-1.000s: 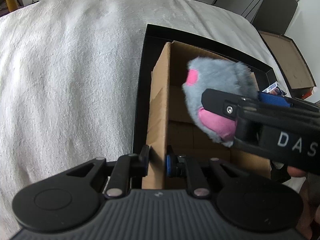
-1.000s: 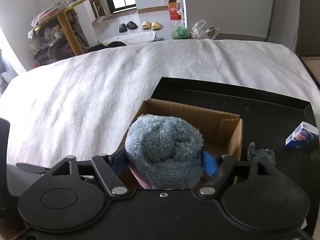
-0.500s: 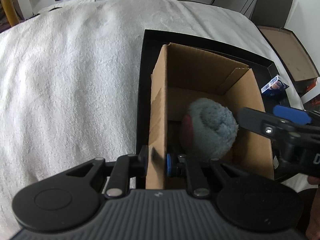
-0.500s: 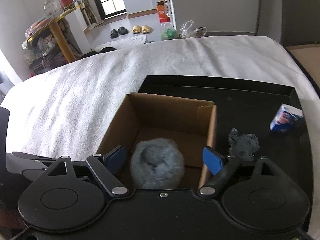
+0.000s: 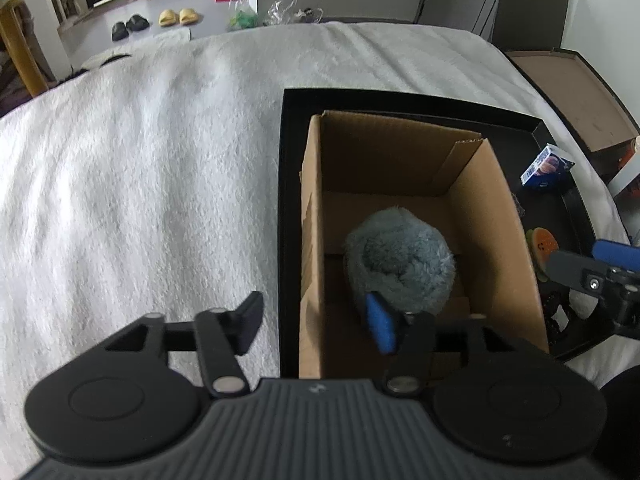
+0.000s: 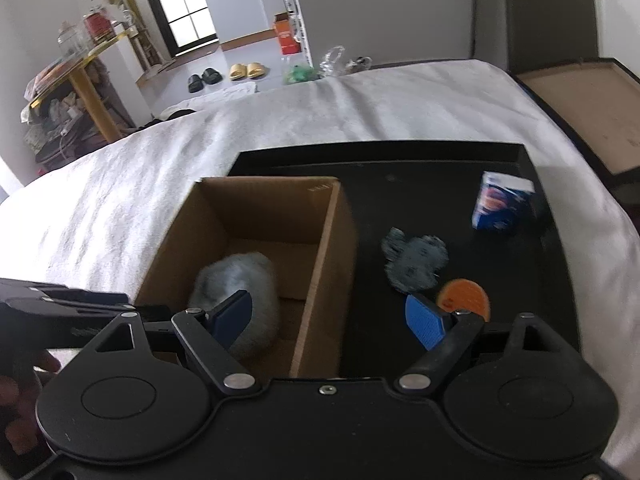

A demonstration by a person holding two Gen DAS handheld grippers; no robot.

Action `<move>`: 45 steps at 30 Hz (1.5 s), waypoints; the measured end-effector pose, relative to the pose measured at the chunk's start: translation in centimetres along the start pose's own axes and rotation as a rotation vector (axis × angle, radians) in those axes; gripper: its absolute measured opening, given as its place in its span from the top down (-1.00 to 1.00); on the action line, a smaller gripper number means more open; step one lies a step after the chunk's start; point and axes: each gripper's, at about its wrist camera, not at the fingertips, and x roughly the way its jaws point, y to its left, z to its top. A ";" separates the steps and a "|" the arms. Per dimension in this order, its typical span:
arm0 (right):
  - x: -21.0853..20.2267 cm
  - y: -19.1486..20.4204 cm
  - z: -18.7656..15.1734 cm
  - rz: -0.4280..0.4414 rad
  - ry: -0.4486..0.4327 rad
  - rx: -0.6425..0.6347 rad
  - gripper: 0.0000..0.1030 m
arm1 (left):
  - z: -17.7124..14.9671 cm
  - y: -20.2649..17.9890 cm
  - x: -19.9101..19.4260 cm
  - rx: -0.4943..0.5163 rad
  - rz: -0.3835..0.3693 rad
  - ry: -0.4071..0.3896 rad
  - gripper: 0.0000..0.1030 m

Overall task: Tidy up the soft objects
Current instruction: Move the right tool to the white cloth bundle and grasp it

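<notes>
Grey-blue plush [image 5: 400,258], brown box [image 5: 508,216]

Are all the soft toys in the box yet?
Not yet. One fluffy blue toy already lies in the cardboard box. Both the left gripper and the right gripper are open and hold nothing. A small grey fuzzy toy and an orange toy still lie on the black tray.

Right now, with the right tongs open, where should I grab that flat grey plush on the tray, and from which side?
Take the grey plush across its narrower upper lobe, coming straight down from above. It lies flat on the black tray, so a side approach would probably find little to grip. Keep the right tongs clear of the box on its left and the orange toy just in front of it.
</notes>
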 end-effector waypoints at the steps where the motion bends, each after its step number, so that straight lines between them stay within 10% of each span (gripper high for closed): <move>1: -0.1 -0.5 -0.2 -0.005 0.001 0.006 -0.62 | 0.0 -0.2 -0.2 0.005 0.008 -0.007 -0.27; 45: 4.3 -14.3 -7.1 -0.226 0.155 0.398 -0.49 | 0.3 -4.9 0.5 0.106 0.206 0.069 -0.48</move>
